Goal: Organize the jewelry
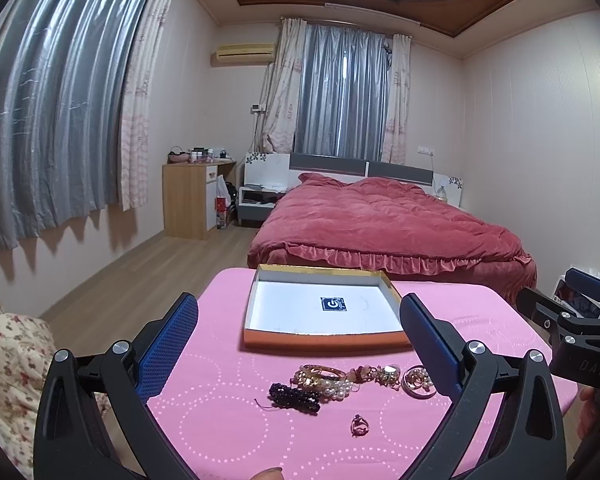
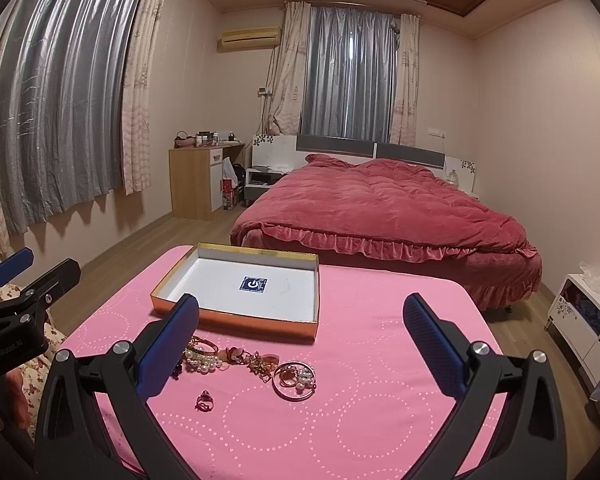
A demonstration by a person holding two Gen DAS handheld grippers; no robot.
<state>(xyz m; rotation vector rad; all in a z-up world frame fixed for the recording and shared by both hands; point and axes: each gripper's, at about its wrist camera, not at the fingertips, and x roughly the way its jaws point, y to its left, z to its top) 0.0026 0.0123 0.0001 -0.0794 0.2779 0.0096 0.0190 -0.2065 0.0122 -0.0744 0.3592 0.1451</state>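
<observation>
Left wrist | left tongs (image 1: 300, 328) wide apart, empty | right tongs (image 2: 300, 328) likewise

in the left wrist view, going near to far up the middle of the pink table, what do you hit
small ring → dark beaded bracelet → heap of gold and pearl jewelry → shallow open box with a blue sticker inside → past the table, the red bed

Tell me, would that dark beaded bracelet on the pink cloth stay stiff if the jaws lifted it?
Probably not. The dark beaded bracelet looks like round beads on a cord, with a loose thread end showing, so it would likely sag and dangle. It seems light. The smooth beads may slip or roll if pushed across the pink tablecloth.
</observation>
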